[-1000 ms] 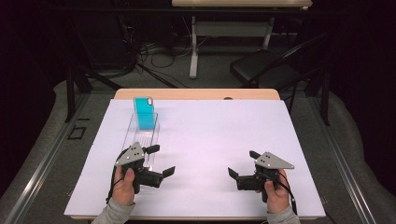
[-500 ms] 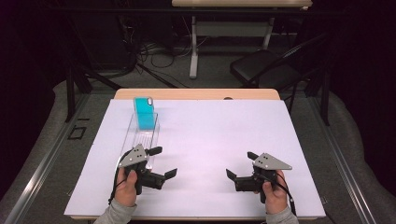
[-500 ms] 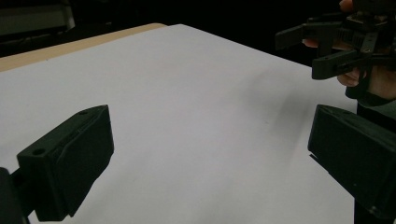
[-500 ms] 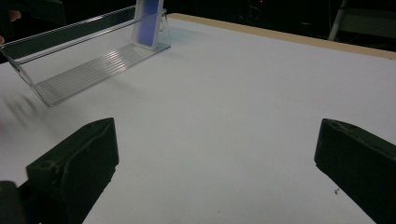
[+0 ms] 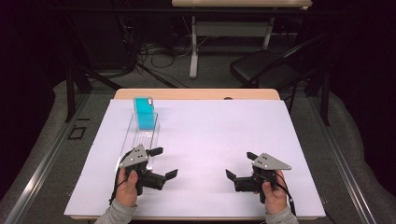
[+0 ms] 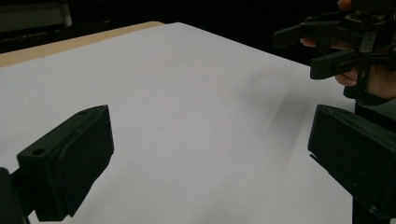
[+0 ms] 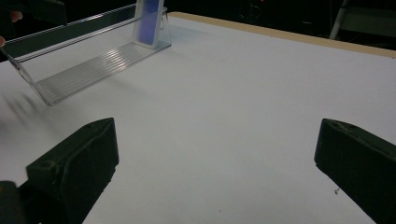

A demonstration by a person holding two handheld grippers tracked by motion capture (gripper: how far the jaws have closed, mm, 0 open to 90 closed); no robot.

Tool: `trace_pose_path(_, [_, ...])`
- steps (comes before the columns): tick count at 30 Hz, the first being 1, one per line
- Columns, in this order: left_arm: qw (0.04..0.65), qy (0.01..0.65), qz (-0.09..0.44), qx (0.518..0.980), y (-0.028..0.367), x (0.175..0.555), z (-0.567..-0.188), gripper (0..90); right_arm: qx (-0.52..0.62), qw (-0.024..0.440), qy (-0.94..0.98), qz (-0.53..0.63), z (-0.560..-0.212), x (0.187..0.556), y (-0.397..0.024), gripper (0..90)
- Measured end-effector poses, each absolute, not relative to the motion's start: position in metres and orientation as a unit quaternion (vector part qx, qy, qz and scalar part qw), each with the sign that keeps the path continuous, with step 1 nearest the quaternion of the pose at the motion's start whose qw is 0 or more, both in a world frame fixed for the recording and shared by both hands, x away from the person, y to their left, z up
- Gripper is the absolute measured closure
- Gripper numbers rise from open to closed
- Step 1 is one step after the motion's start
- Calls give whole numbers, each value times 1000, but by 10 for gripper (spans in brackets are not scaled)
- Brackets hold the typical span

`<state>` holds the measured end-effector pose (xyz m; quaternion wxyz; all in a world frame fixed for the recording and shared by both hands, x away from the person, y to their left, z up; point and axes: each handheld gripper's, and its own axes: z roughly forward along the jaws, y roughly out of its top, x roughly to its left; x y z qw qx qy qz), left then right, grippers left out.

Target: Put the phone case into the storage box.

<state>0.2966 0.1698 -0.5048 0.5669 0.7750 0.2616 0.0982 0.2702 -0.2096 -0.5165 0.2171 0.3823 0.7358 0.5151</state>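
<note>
On the white table (image 5: 210,140), the left gripper (image 5: 164,162) and right gripper (image 5: 239,165) hover with jaws spread, empty; a blue card (image 5: 144,113) stands in the clear tray (image 5: 140,137) just beyond the left one

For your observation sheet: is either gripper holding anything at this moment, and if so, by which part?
Nothing is held. The left gripper and right gripper both hang open over bare white table, apart from the clear tray.

Overhead looks forward-down; gripper cameras skim the table (image 5: 210,140).
</note>
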Motion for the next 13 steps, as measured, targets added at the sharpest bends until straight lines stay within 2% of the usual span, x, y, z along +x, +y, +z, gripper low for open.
trace_pose_path(13, [565, 259, 90, 778, 168, 298, -506, 6, 387, 214, 736, 513, -519, 272, -212, 0])
